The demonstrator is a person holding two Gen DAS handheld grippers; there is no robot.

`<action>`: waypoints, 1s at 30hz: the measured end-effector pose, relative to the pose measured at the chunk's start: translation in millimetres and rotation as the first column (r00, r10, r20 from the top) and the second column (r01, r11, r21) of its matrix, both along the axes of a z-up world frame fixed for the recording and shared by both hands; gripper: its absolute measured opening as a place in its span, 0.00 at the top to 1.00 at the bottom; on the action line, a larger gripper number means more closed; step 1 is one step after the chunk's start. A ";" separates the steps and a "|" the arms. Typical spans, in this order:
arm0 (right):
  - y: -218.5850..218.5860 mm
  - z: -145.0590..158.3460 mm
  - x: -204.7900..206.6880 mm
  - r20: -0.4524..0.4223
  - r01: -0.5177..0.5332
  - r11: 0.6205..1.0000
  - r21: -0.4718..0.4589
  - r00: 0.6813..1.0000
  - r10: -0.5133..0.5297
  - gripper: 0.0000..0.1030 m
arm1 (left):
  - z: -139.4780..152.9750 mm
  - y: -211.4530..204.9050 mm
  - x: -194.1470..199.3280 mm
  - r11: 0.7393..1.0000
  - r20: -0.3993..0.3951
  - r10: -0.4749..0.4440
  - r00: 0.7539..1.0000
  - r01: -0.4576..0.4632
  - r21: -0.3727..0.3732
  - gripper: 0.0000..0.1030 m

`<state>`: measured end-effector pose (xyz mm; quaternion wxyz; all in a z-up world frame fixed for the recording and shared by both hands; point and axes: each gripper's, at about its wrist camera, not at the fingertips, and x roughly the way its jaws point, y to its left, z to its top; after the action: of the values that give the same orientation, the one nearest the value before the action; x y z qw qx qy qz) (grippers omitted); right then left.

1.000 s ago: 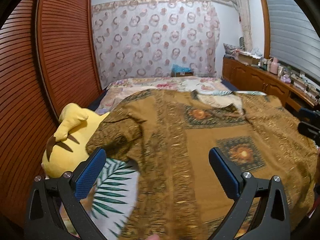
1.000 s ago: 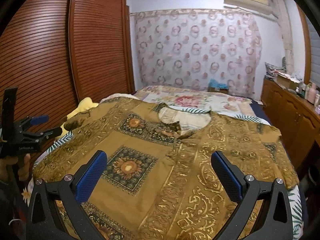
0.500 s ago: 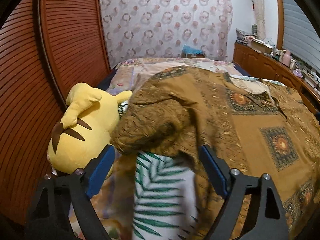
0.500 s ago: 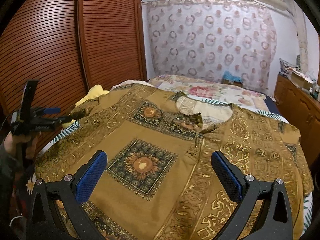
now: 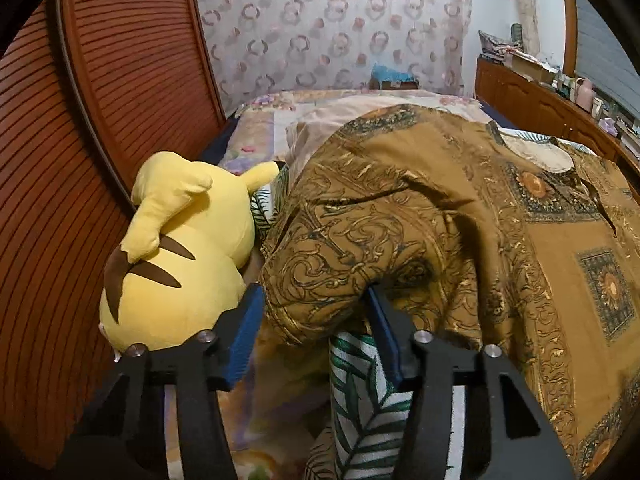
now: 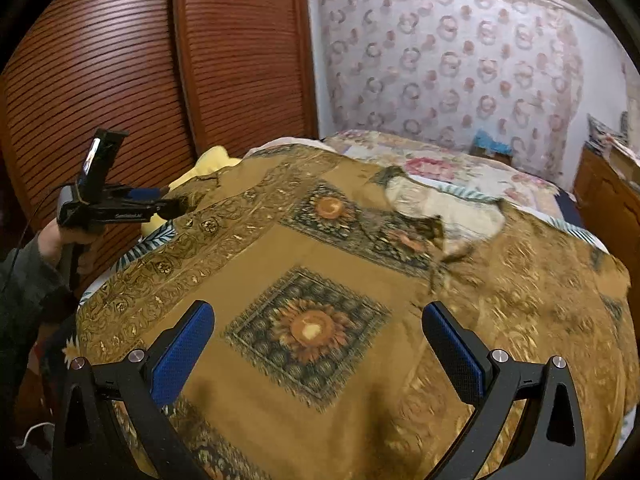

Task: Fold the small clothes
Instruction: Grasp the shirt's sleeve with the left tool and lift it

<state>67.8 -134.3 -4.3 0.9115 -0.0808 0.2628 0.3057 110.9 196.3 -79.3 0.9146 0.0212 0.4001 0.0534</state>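
A brown shirt with gold patterns (image 6: 320, 280) lies spread flat on the bed, collar toward the far side. In the left wrist view its left sleeve (image 5: 340, 248) lies bunched between the fingers of my left gripper (image 5: 314, 320), whose jaws stand partly open around the sleeve's edge. The left gripper also shows in the right wrist view (image 6: 160, 204) at the shirt's left side. My right gripper (image 6: 318, 340) is open and empty, hovering above the shirt's lower front.
A yellow plush toy (image 5: 180, 256) lies at the bed's left edge against the red-brown wardrobe doors (image 5: 100, 120). A leaf-print sheet (image 5: 368, 392) lies under the shirt. A wooden cabinet (image 6: 608, 208) stands on the right.
My left gripper has swung left to the shirt's sleeve and narrowed its jaws around it. My right gripper has moved closer over the shirt's front and stays open.
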 end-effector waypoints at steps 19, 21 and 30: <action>12.3 4.0 7.8 0.000 -0.023 1.000 0.010 1.000 0.023 0.00 | 86.6 -51.0 -20.1 0.987 0.203 -0.153 0.967 0.159 -0.015 0.95; 7.1 6.4 5.0 0.009 -0.010 1.000 0.017 1.000 0.010 0.00 | 96.0 -67.4 -18.7 0.978 0.218 -0.199 0.955 0.209 -0.022 0.95; -13.6 6.6 -4.0 0.011 0.035 0.998 0.050 0.999 -0.035 0.00 | 101.8 -108.8 -15.4 0.960 0.230 -0.271 0.935 0.279 -0.003 0.95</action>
<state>63.8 -147.9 2.4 0.9201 -0.0553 0.2510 0.2956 95.4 87.5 22.5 0.9531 0.0546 0.2869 -0.0802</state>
